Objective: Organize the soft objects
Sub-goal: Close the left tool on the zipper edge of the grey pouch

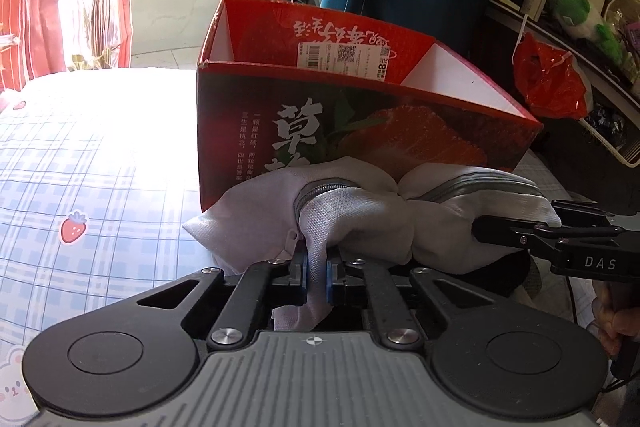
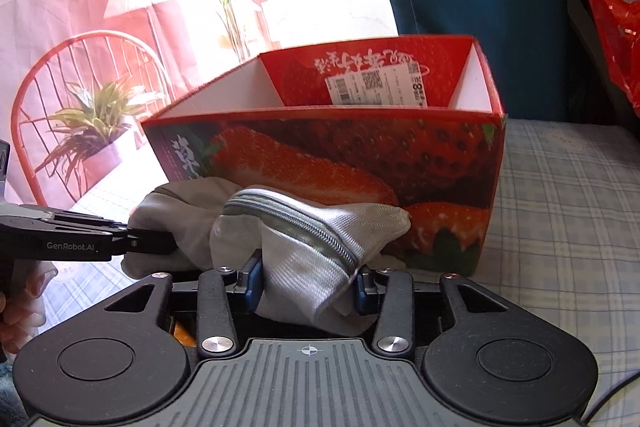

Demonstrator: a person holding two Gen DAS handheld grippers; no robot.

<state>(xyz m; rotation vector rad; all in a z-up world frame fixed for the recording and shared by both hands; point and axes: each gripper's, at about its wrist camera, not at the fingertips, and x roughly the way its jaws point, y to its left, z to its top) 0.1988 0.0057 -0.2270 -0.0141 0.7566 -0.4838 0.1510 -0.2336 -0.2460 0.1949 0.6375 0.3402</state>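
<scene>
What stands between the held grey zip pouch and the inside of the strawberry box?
Only the box's near wall. The pouch, gripped by both the left tongs and right tongs, sits low against it; the strawberry box is open-topped.

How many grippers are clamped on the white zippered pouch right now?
2. The left gripper pinches the pouch at its near left fold; the right gripper grips its right end by the zipper, just in front of the strawberry box.

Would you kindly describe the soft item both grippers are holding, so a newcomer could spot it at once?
Find the big red strawberry box on the checked bedsheet. Bunched against its near side is a pale grey mesh pouch, pinched by the left gripper and right gripper. Its grey zipper sets it apart.
</scene>
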